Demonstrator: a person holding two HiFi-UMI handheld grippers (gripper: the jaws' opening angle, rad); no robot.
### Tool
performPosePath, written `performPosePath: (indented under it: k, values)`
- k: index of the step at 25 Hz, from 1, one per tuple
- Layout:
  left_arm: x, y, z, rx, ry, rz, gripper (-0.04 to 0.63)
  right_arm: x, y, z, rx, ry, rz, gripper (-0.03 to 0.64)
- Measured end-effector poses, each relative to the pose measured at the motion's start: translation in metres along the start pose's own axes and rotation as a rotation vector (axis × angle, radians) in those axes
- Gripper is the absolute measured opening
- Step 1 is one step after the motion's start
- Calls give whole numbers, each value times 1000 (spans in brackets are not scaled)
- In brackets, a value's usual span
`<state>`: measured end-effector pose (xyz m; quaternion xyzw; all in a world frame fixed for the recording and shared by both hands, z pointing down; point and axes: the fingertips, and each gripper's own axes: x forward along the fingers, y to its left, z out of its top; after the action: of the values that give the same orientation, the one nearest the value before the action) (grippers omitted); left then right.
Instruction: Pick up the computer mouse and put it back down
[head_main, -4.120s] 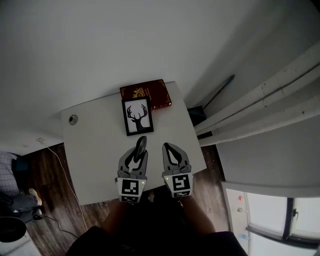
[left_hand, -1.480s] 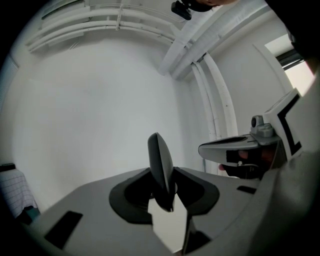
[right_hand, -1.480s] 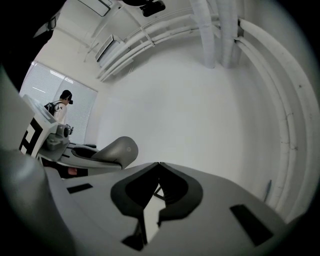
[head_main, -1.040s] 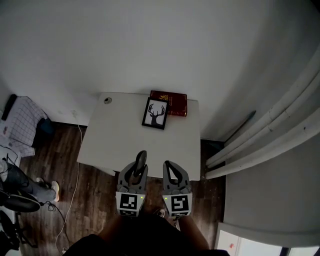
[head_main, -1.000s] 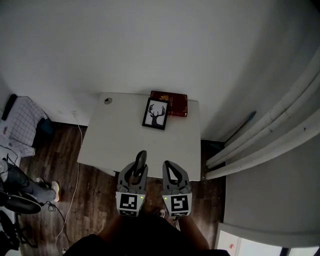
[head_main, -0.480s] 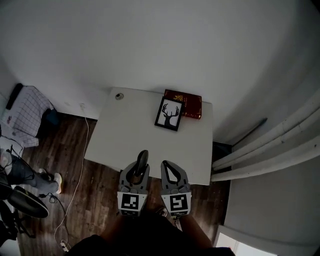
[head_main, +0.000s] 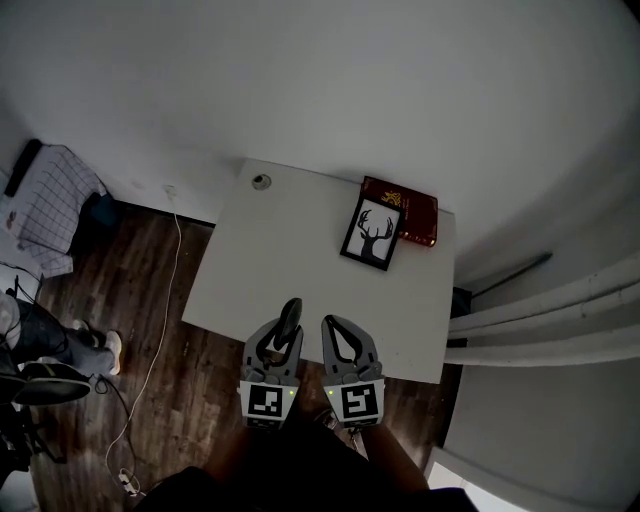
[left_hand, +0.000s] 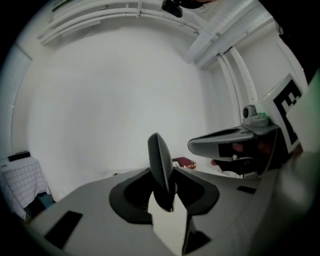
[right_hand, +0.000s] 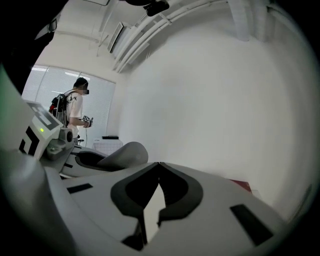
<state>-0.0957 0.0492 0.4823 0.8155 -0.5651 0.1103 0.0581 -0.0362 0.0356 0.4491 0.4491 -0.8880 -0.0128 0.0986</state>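
Head view: the left gripper (head_main: 284, 330) is clamped on the slim, dark plastic computer mouse (head_main: 289, 314), edge-up above the near edge of the white rectangular table (head_main: 290, 250). The right gripper (head_main: 336, 324) is closed and empty. A black-framed deer picture (head_main: 377, 234) sits at one o'clock.

Left gripper view: the mouse stands pinched between the jaws.

Right gripper view: the jaws meet on nothing.

This looks like the carry; next comes lowering onto bare tabletop and releasing. A second ago the table lay squarer at twelve o'clock, with the grip the same.
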Motion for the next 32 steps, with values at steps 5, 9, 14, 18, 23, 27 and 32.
performPosePath:
  k: [5,9,14,18,23,27,32]
  values:
    - [21,46,-4,-16,16,-49,126,50,19,8,-33,46,10,21]
    - [34,70,5,-10,-3,-92,126,80,27,20,-54,57,-15,21]
    - [37,95,5,-28,6,-128,126,100,39,30,-82,76,-38,21]
    - [43,106,2,-51,10,-139,126,113,41,26,-86,95,-34,21]
    - [47,111,-7,-85,37,-144,126,125,33,18,-94,126,-44,21]
    - [54,110,-19,-66,78,-158,126,131,26,7,-78,135,-55,21]
    - [75,109,-28,-51,116,-156,126,143,10,-9,-13,147,-57,21]
